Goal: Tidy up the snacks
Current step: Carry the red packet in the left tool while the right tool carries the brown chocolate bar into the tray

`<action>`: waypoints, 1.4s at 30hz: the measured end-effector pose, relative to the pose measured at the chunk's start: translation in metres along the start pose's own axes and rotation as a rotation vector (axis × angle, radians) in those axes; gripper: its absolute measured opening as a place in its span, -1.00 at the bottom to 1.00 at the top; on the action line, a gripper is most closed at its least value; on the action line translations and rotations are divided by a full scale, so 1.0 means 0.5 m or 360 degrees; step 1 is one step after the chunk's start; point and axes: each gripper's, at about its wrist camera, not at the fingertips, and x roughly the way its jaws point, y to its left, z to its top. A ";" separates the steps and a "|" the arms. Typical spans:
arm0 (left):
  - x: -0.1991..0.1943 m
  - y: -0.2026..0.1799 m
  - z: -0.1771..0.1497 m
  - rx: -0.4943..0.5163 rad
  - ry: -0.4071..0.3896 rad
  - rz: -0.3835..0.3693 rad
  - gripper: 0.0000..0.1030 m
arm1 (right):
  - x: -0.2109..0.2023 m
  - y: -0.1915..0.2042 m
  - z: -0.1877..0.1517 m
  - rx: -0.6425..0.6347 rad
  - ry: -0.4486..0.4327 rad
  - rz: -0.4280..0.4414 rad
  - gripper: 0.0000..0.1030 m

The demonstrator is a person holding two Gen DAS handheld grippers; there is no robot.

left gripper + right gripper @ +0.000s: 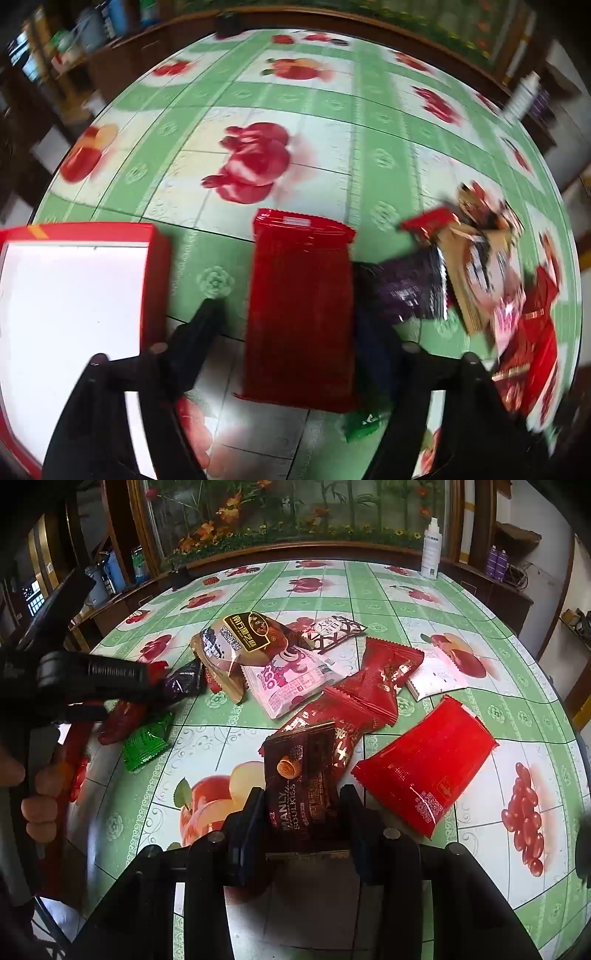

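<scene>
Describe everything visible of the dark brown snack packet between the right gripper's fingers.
The dark brown snack packet is a glossy foil-like wrapper printed with an almond picture and white lettering reading MANLY. It sits lengthwise between the fingers of the right gripper, which press its sides, its crimped silver end nearest the camera. Its far end overlaps a red packet with gold print on the fruit-patterned tablecloth. Whether it is lifted clear cannot be told.

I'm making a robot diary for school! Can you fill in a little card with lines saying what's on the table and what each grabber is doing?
table: green fruit-print cloth
box: red, white inside, open
left gripper: jaws apart around red packet
right gripper: jaws shut on dark brown packet
loose snacks: pile of mixed packets, green packet, big red packet
</scene>
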 end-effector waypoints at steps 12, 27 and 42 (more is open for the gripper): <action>-0.042 -0.012 -0.092 0.0251 -0.0083 -0.0207 -0.13 | 0.001 -0.033 0.011 -0.0039 0.0004 -0.0004 -0.18; -0.124 -0.034 -0.290 0.0561 -0.0128 -0.0458 -0.13 | -0.064 -0.084 -0.062 -0.0055 0.0076 0.0130 -0.21; -0.229 0.062 -0.325 0.0488 -0.0387 -0.0559 -0.13 | -0.110 -0.051 -0.083 0.0025 -0.0016 0.0697 -0.22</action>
